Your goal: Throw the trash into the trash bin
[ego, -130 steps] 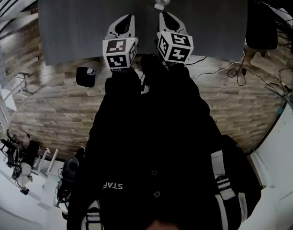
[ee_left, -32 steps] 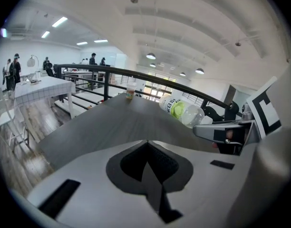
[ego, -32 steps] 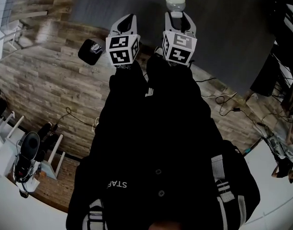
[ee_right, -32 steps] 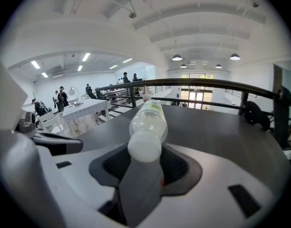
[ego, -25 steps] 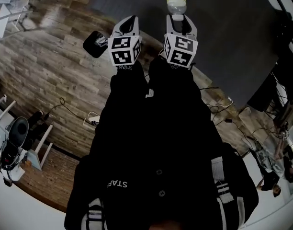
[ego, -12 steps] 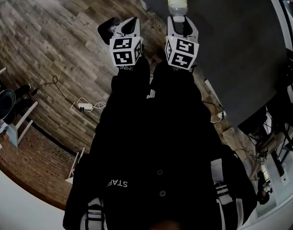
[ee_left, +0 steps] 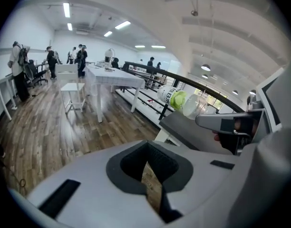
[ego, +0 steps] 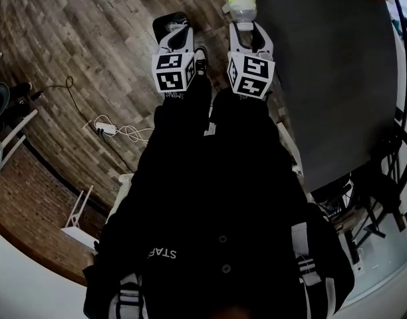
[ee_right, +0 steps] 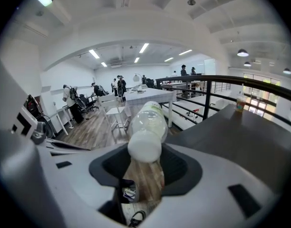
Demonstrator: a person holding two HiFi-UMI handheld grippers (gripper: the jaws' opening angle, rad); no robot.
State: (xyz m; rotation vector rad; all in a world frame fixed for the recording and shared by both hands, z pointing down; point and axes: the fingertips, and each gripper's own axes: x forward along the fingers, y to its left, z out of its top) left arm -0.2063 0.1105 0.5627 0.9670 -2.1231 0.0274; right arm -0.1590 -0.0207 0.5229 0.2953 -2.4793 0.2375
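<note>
Wooden floor (ego: 90, 58) now fills the left of the head view, with the grey worktop (ego: 330, 65) swung off to the right.
Black trash bin (ego: 165, 22), which sat left of the left hand-held gripper (ego: 177, 37) half a second ago, now lies just past its tips; that gripper's jaws are narrow, with nothing between them. Right hand-held gripper (ego: 250, 35) clamps the clear bottle (ego: 241, 2) at its white-capped neck, over the worktop's edge, right of the bin.

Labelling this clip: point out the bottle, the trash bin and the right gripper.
bottle (ee_right: 147, 121): right gripper view, its clear body.
trash bin (ego: 158, 25): head view, its black rim.
right gripper (ego: 249, 26): head view, between its fingertips.
</note>
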